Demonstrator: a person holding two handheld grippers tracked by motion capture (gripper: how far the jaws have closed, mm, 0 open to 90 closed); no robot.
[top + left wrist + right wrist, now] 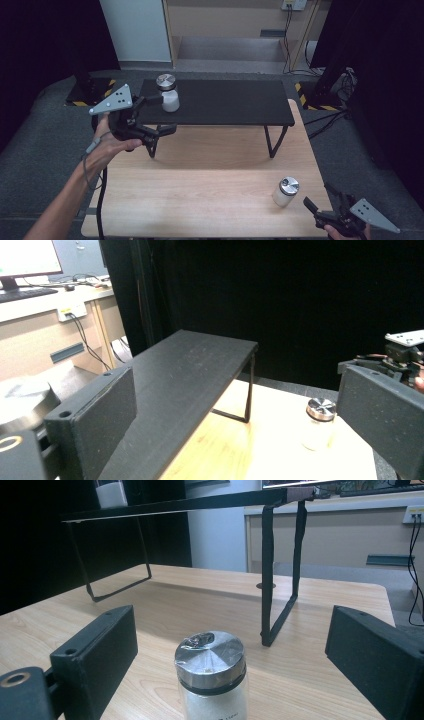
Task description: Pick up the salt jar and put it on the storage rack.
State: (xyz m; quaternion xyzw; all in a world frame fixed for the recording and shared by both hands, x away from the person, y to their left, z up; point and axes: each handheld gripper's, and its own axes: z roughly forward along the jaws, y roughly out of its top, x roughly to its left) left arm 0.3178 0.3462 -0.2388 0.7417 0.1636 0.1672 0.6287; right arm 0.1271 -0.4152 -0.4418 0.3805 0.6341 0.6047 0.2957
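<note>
Two white-filled jars with metal lids are in view. One jar (169, 93) stands on the left end of the black shelf (225, 102). My left gripper (166, 114) hangs at that end, open, with the shelf's edge between its jaws. In the left gripper view this jar's lid (20, 401) lies outside the left jaw, not between the two. The other jar (285, 191) stands on the wooden table (200, 195) at the front right. My right gripper (320, 197) is just behind it, open. In the right gripper view this jar (211, 676) sits between the jaws, untouched.
The shelf stands on thin black legs (272, 575) over the table's far half. Black curtains close off both sides. A desk (35, 295) and wall cables (290, 35) lie beyond the table.
</note>
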